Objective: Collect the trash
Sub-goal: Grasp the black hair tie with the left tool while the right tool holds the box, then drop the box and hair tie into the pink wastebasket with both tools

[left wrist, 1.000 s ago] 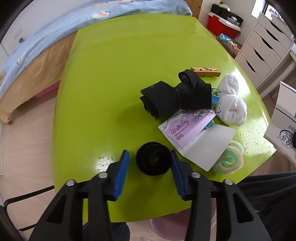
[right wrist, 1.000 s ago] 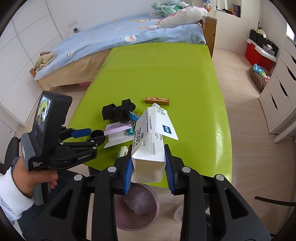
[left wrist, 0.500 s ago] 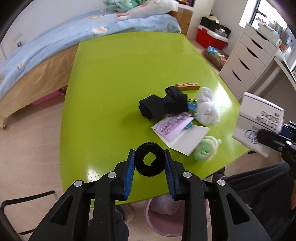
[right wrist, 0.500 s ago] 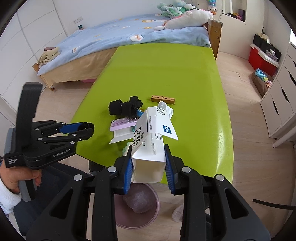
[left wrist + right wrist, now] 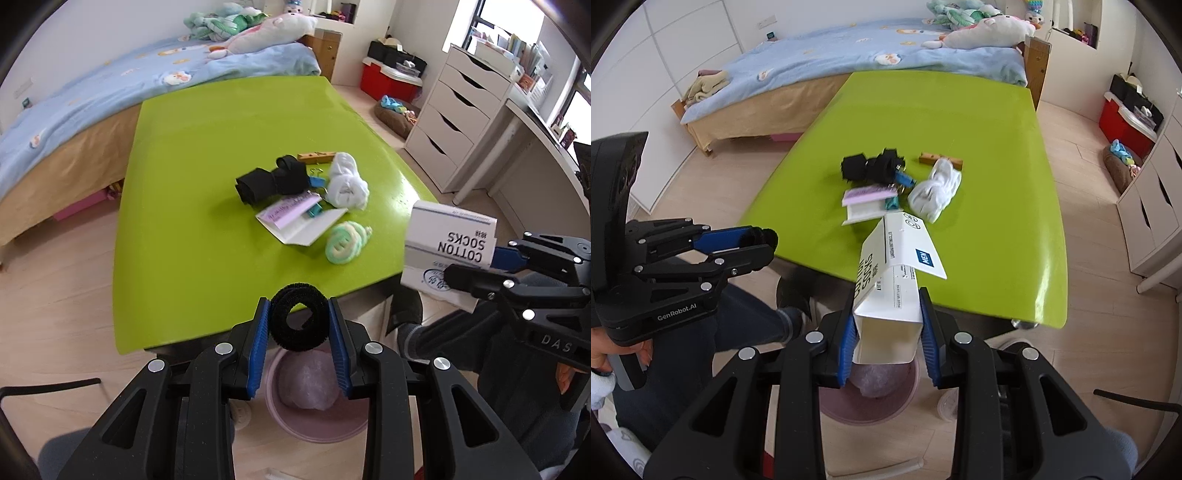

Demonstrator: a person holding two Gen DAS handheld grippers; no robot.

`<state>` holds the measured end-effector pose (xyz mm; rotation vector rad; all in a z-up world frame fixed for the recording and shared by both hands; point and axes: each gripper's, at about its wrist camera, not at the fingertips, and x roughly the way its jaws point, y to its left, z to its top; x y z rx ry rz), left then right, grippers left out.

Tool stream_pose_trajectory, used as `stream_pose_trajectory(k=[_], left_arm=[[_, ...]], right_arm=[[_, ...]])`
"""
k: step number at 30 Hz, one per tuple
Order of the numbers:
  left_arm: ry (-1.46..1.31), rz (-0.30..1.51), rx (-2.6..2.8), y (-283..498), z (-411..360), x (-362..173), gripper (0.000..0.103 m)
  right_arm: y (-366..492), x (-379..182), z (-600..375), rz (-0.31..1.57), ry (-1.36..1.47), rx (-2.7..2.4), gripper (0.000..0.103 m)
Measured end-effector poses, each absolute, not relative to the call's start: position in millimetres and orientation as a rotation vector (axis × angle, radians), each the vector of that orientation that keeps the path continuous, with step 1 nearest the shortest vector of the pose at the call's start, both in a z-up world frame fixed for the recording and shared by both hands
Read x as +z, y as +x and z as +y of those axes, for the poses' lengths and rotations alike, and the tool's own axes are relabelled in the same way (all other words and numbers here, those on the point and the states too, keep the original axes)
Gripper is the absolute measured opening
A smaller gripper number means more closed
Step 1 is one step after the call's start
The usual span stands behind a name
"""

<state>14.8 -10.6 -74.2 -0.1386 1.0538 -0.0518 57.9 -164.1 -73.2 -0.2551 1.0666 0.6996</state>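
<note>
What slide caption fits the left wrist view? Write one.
Left gripper holds a black fuzzy ring over the pink bin.

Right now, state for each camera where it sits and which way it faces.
Left wrist: rides the left gripper, facing over the green table toward the bed; its fingers pinch a black ring above the pink bin; the right gripper shows at right.
Right wrist: rides the right gripper, facing the same way; its fingers clamp the sock box; the left gripper and the person's hand show at left.
Shared: table, bin, white socks, each other's gripper.
</note>
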Motion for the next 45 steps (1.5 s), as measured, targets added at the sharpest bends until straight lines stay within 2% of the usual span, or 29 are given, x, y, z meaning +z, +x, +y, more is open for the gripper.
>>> stream_pose_trajectory(k=[7, 11, 13, 15, 18, 24, 33, 34, 35, 36, 37, 39, 45], left_arm=[[-0.158, 1.051, -0.077, -4.8, -19.3, -70.8, 0.031], [-0.166, 1.046, -0.084, -15.1, -20.3, -68.8, 0.031], [-0.169, 1.047, -0.085, -17.8, -20.2, -68.9, 0.031], [-0.172, 1.050, -0.083, -19.7, -19.6, -69.8, 0.031], [-0.179, 1.053, -0.082, -20.6, -18.3, -70.8, 0.031], [-0.175, 1.057, -0.102, -21.2, -21.2, -72.1, 0.031], [-0.169, 1.070, -0.159, -20.5, -35.3, -72.5, 0.033], [-0.171, 1.072, -0.165, -20.1, -36.5, -72.9, 0.035], [-0.171, 1.074, -0.169, -20.0, -37.6, -73.1, 0.043], [-0.173, 1.072, -0.172, -19.7, -38.5, -73.4, 0.059], [-0.178, 1.069, -0.173, -20.0, -38.8, -73.5, 0.066], [-0.189, 1.065, -0.165, -20.0, -38.1, -74.2, 0.087], [-0.181, 1.079, -0.100, -19.1, -31.3, -76.7, 0.093]], right_arm=[[29.3, -89.6, -169.7, 1.114, -0.282, 0.729, 0.031], [18.5, -97.8, -171.8, 1.142, -0.283, 0.747, 0.035], [19.2, -100.5, -171.8, 1.155, -0.280, 0.749, 0.043], [20.9, -103.3, -172.0, 1.163, -0.280, 0.736, 0.072], [23.9, -103.1, -175.3, 1.158, -0.266, 0.710, 0.085], [31.8, -97.9, -183.3, 1.149, -0.223, 0.668, 0.090], [38.1, -75.0, -199.5, 1.086, -0.156, 0.617, 0.091], [39.1, -72.6, -201.7, 1.079, -0.149, 0.612, 0.091], [40.2, -70.4, -203.9, 1.073, -0.140, 0.607, 0.091], [41.7, -69.1, -205.9, 1.069, -0.133, 0.604, 0.092], [42.7, -68.2, -207.4, 1.067, -0.127, 0.602, 0.093], [44.7, -67.3, -209.9, 1.063, -0.117, 0.596, 0.095], [44.9, -69.2, -213.3, 1.066, -0.093, 0.606, 0.097]])
